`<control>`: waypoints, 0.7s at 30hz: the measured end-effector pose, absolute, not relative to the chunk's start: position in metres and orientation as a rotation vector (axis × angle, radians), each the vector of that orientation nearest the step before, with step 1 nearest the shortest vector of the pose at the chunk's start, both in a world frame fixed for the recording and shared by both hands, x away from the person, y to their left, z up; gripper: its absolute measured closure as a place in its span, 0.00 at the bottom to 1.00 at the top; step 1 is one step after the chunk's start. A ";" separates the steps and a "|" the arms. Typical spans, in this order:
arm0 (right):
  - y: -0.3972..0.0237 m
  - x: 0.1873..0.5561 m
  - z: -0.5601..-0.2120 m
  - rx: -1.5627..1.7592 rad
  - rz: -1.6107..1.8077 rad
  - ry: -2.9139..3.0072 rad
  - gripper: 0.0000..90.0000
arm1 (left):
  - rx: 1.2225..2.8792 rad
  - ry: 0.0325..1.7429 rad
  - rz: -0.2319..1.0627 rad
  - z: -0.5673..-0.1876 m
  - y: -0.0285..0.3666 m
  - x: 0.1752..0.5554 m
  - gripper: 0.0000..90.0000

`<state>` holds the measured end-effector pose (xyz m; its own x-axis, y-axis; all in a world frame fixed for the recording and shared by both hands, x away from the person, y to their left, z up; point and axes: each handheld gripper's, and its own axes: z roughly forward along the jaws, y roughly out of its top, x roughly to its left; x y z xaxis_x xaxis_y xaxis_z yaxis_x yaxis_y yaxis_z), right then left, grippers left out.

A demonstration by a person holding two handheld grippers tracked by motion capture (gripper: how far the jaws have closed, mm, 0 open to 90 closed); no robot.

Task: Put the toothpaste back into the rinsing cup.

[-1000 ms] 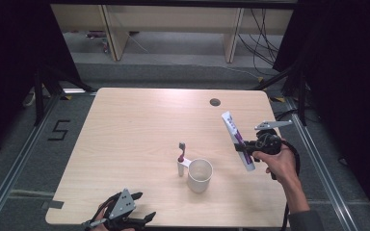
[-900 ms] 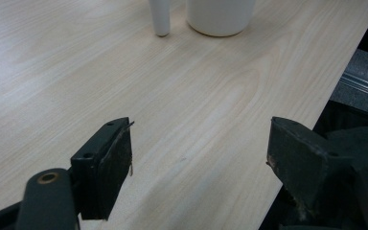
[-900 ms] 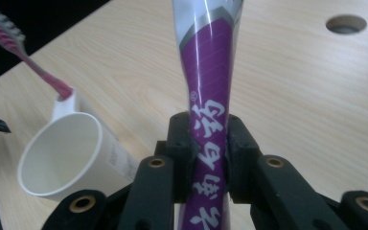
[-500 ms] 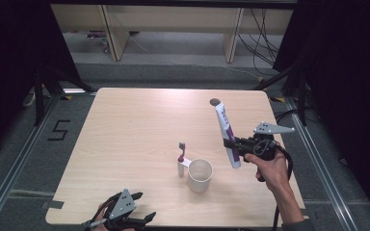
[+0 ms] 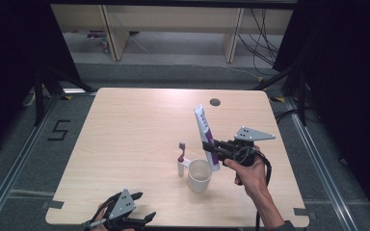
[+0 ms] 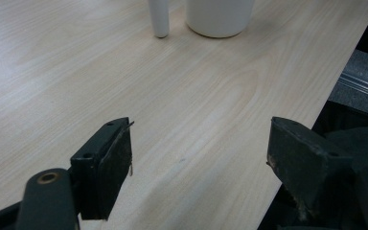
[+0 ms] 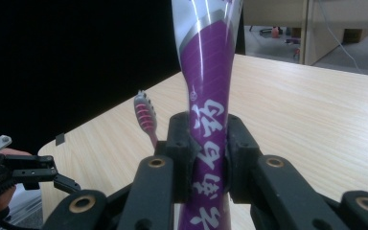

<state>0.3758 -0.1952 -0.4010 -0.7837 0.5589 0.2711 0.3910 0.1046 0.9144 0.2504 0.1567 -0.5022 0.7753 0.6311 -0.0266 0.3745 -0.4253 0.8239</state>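
A purple and white toothpaste tube (image 5: 203, 130) stands nearly upright, tilted a little left, with my right gripper (image 5: 212, 147) shut on its lower part, just right of and above a white cup (image 5: 200, 176). In the right gripper view the pads of that gripper (image 7: 205, 139) pinch the tube (image 7: 206, 86). A pink-headed toothbrush (image 5: 181, 155) stands upright just left of the cup, also seen beyond the tube (image 7: 145, 116). My left gripper (image 5: 125, 220) rests open at the table's near edge, nothing between its jaws (image 6: 199, 158); the cup (image 6: 219, 17) and the toothbrush's white handle (image 6: 159, 19) lie ahead of it.
The light wooden table (image 5: 135, 130) has a small dark hole (image 5: 215, 102) near its far edge. Metal rails run along the floor on both sides. The table's right edge (image 6: 311, 115) drops off beside the left gripper. Dark curtains flank the scene.
My right gripper has carried the tube leftward toward the cup and tipped it from slanted to nearly upright. The left gripper has stayed put.
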 end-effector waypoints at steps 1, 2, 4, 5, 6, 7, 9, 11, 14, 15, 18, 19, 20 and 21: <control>-0.194 0.376 -0.402 0.943 1.769 2.215 0.84 | 2.064 0.750 0.360 -0.502 0.157 0.250 0.26; -0.192 0.376 -0.403 0.941 1.775 2.201 0.84 | 2.063 0.750 0.360 -0.502 0.157 0.250 0.26; -0.187 0.375 -0.405 0.958 1.779 2.214 0.84 | 2.060 0.745 0.367 -0.503 0.157 0.251 0.26; -0.186 0.375 -0.405 0.942 1.779 2.212 0.84 | 2.052 0.747 0.364 -0.503 0.156 0.250 0.26; -0.184 0.374 -0.406 0.968 1.783 2.222 0.84 | 2.057 0.743 0.359 -0.503 0.157 0.250 0.26; -0.183 0.374 -0.407 0.968 1.780 2.218 0.84 | 2.047 0.744 0.365 -0.503 0.156 0.250 0.26; -0.182 0.374 -0.409 0.952 1.775 2.224 0.84 | 2.049 0.747 0.365 -0.503 0.157 0.250 0.26; -0.181 0.373 -0.411 0.941 1.765 2.220 0.84 | 2.049 0.744 0.365 -0.503 0.156 0.250 0.26; -0.180 0.373 -0.417 0.938 1.791 2.209 0.84 | 2.051 0.744 0.364 -0.503 0.156 0.250 0.26; -0.180 0.372 -0.418 0.936 1.784 2.205 0.84 | 2.060 0.743 0.358 -0.502 0.157 0.250 0.26; -0.178 0.371 -0.423 0.934 1.783 2.212 0.84 | 2.056 0.744 0.361 -0.503 0.156 0.250 0.26; -0.177 0.369 -0.425 0.945 1.787 2.217 0.84 | 2.059 0.743 0.360 -0.502 0.157 0.250 0.26; -0.176 0.370 -0.427 0.924 1.783 2.214 0.84 | 2.058 0.743 0.361 -0.503 0.157 0.250 0.26; -0.176 0.369 -0.428 0.930 1.781 2.224 0.84 | 2.058 0.743 0.361 -0.503 0.157 0.250 0.26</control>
